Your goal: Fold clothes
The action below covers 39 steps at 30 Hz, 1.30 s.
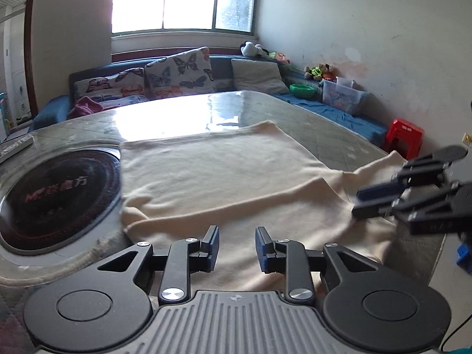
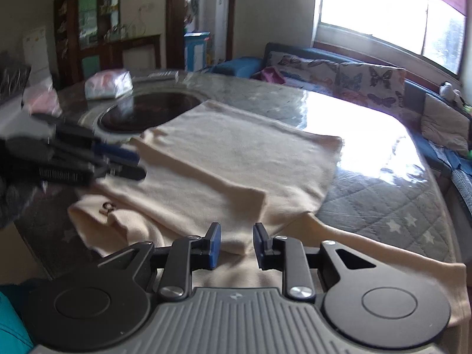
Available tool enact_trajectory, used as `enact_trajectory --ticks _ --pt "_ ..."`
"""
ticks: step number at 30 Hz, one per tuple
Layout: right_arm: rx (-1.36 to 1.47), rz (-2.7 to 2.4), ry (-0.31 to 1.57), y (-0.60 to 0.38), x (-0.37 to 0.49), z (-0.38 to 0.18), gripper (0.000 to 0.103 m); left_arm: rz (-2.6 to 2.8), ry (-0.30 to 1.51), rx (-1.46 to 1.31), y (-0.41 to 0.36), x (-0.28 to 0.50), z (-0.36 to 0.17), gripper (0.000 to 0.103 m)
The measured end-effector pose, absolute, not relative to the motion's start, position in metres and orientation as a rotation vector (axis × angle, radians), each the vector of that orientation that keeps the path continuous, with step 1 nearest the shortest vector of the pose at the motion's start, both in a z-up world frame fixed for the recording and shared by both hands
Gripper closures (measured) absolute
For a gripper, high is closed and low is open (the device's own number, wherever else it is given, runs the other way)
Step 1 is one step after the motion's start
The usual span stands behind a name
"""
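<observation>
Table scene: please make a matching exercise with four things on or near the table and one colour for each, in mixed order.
Things:
1. garment
2. stool
3. bowl
4. round cooktop

Colours:
A. green
B. black
C. cream
D. red

Pairs: 1-C, 2-D, 3-A, 4-B

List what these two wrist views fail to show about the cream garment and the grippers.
- Cream garment: its near hem is hidden behind the left gripper body in the left wrist view.
- Its sleeve end, right wrist view: covered by the right gripper body.
- Small mark on the cloth: too small to read.
- Each gripper seen from the other view: motion-blurred.
</observation>
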State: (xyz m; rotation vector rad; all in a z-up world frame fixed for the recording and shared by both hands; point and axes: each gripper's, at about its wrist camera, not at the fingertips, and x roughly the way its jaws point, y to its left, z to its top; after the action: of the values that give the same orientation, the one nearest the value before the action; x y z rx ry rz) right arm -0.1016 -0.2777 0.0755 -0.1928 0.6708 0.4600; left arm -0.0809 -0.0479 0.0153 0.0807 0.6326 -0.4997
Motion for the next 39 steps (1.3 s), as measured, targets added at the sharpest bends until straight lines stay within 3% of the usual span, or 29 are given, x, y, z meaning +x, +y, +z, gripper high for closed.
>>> enact_trajectory --ticks 3,15,25,37,39 --pt "-0.139 0.363 0.667 -0.305 -0.108 0.079 0.079 -0.495 0.633 0.075 -0.050 -0.081 0.015 0.063" --pt "0.044 -0.038 0.717 -0.419 -0.114 0.053 0.079 -0.515 0.614 0.083 -0.067 -0.081 0.024 0.050" --pt "0.231 -0.193 0.658 -0.475 -0.111 0.042 0.079 -0.497 0.630 0.100 -0.074 -0.081 0.023 0.047" --pt "0.260 -0.252 0.601 -0.480 -0.111 0.035 0.080 -0.492 0.642 0.110 -0.080 -0.083 0.021 0.046" --pt "0.254 -0.245 0.597 -0.479 -0.110 0.035 0.093 -0.490 0.646 0.111 -0.081 -0.083 0.021 0.046"
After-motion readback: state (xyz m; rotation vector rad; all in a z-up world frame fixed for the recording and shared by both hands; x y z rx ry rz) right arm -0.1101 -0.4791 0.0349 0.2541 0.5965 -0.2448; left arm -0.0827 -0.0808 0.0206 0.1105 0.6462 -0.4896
